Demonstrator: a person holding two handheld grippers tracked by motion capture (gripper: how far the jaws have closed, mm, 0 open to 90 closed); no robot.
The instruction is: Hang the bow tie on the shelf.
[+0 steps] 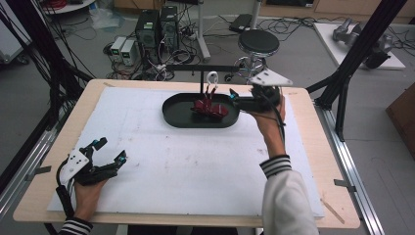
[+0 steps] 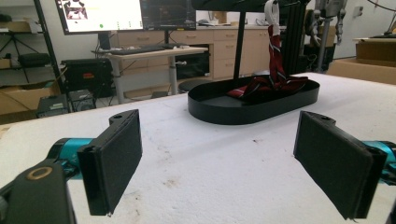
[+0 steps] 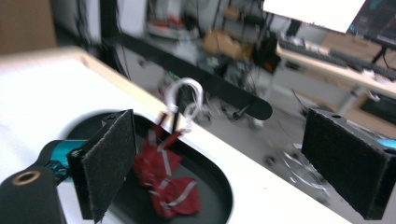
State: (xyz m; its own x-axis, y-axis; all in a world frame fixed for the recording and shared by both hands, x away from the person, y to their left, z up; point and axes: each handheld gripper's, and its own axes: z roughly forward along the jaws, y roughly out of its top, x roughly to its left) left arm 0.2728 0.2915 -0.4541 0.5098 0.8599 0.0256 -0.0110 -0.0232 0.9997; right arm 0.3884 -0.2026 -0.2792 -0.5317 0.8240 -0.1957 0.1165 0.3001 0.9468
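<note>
A black oval tray (image 1: pixel 176 116) sits at the middle back of the white sheet. A dark red striped cloth (image 1: pixel 210 108) hangs from a white hook (image 1: pixel 212 77) on a black stand, and its lower end is piled in the tray. My right gripper (image 1: pixel 233 99) is open at the tray's right end, pointing left toward the cloth. In the right gripper view the hook (image 3: pixel 184 100) and cloth (image 3: pixel 163 182) lie just beyond the left jaw of the open gripper (image 3: pixel 229 163), which holds nothing. My left gripper (image 1: pixel 111 150) rests open at the front left, aimed at the tray (image 2: pixel 215 109) and cloth (image 2: pixel 273 79).
A white sheet (image 1: pixel 171 166) covers most of the wooden table. Black frame posts (image 1: pixel 357 54) rise at the right. Beyond the far edge stand a stool (image 1: pixel 258 41) and computer towers (image 1: pixel 156 27) among floor cables. A desk with monitors (image 2: pixel 100 14) lies farther off.
</note>
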